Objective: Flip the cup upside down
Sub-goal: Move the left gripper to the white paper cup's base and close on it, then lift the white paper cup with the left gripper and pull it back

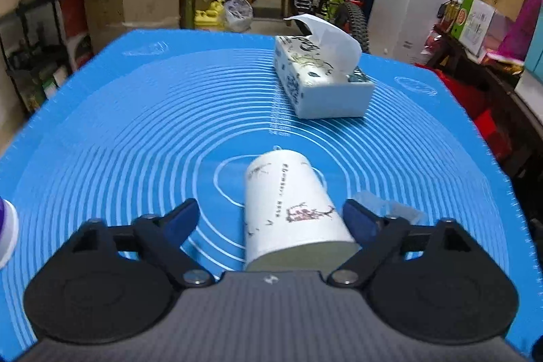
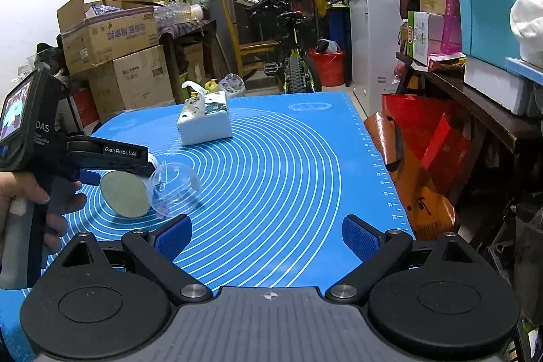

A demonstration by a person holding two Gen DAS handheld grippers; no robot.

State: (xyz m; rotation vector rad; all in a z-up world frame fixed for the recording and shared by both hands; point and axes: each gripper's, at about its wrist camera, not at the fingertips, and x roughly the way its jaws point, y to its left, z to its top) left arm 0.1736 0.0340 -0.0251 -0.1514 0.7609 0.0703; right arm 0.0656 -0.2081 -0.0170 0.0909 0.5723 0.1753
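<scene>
Between my left gripper's (image 1: 271, 219) spread fingers lies the white cup (image 1: 292, 209) on its side — ungripped on the blue mat (image 1: 135, 124). My right gripper (image 2: 268, 234) hangs spread and empty, cup well off to its left.

Even indoor light, no harsh shadows; fisheye bending at the edges; left wrist view slightly motion-blurred.

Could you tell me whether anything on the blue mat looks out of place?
The white cup lies tipped on its side between the open fingers of the left hand-held gripper, its clear domed lid beside it on the mat.
</scene>
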